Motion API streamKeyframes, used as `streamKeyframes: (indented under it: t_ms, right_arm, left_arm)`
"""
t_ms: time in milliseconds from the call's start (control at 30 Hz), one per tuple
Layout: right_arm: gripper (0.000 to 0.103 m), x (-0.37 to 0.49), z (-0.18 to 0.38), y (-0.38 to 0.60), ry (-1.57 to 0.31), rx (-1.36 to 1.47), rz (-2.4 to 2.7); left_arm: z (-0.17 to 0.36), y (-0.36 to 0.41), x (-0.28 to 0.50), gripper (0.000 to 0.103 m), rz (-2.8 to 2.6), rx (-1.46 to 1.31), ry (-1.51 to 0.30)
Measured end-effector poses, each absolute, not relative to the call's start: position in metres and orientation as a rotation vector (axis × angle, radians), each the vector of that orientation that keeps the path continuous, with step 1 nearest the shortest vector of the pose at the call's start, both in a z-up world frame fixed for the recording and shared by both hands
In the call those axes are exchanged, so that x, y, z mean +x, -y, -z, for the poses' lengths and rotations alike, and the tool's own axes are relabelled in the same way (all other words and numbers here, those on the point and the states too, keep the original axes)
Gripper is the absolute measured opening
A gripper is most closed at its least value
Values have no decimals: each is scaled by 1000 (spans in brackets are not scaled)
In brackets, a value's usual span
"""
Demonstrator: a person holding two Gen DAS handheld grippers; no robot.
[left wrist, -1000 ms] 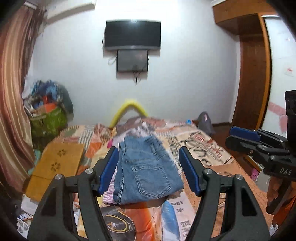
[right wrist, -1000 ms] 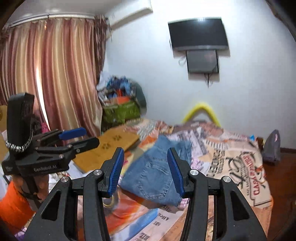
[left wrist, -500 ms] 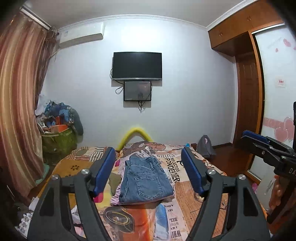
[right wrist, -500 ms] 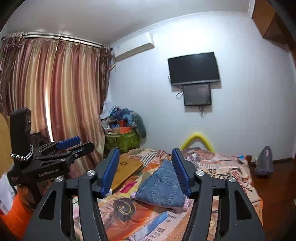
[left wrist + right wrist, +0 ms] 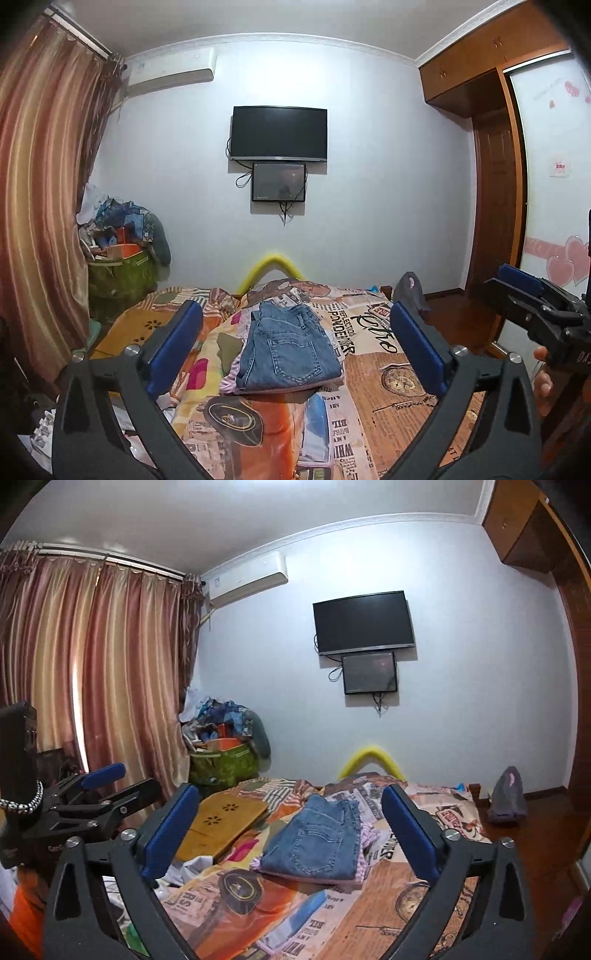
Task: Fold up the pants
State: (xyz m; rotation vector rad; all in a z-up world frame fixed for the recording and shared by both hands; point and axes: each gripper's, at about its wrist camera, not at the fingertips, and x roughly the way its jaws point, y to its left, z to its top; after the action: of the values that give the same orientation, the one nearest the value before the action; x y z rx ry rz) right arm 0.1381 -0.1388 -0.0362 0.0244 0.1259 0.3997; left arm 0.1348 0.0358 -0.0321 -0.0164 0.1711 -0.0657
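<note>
I've pulled both grippers back from the folded pants (image 5: 288, 350) on the bed (image 5: 399, 373), left gripper (image 5: 295, 347) and right gripper (image 5: 291, 830) jaws opening wider, empty.

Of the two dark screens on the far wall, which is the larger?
The upper screen; it is wider and taller than the small screen mounted directly beneath it.

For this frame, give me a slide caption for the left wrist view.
Left gripper, jaws opening and empty, facing folded jeans on the bed.
</note>
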Motion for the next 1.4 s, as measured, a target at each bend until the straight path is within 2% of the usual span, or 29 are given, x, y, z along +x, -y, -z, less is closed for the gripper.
streamKeyframes:
  t_ms: [1400]
  right_arm:
    - [102, 124, 44, 147, -165, 31, -371]
  left_arm:
    - [46, -32, 132, 103, 83, -6, -192]
